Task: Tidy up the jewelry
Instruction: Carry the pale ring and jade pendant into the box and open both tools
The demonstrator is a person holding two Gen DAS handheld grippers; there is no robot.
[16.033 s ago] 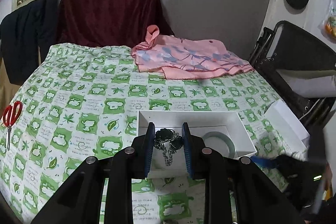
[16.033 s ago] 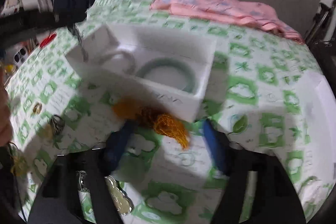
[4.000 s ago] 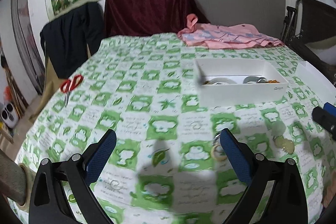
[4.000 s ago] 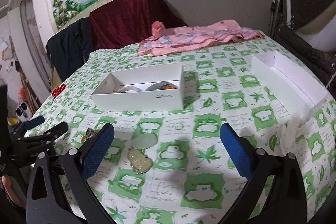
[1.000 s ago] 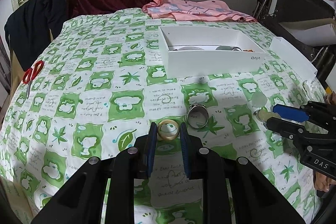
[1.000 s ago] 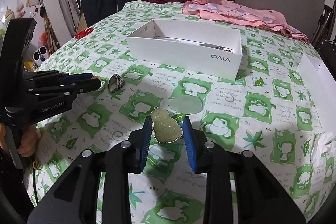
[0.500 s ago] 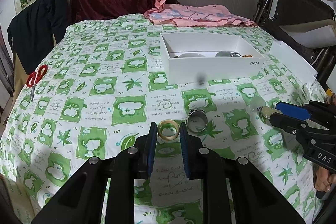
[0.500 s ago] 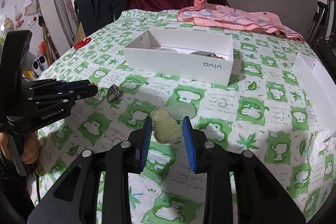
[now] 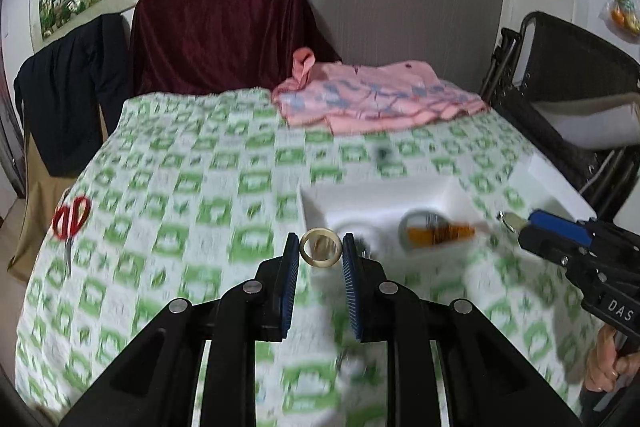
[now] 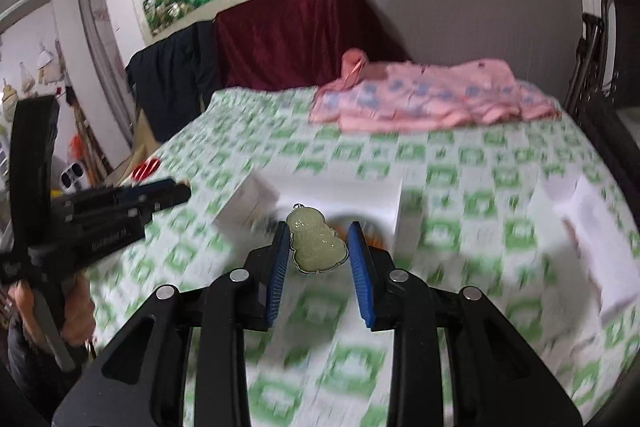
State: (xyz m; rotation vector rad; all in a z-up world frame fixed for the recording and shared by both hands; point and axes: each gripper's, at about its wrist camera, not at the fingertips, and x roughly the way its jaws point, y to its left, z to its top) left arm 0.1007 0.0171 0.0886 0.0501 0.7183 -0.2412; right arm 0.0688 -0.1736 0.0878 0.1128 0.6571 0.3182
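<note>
Counter under a green-and-white checked cloth carries everything, with a pink garment folded at its far end and red scissors near its left edge. White box sits open on the cloth, blurred; inside show a pale bangle, something orange and a whitish ring shape, hard to tell apart. Its lid lies apart to the right. Left tool is clenched on a yellowish ring, lifted at the box's near-left corner. Right tool grips a pale green gourd pendant by its sides, raised before the box.
</note>
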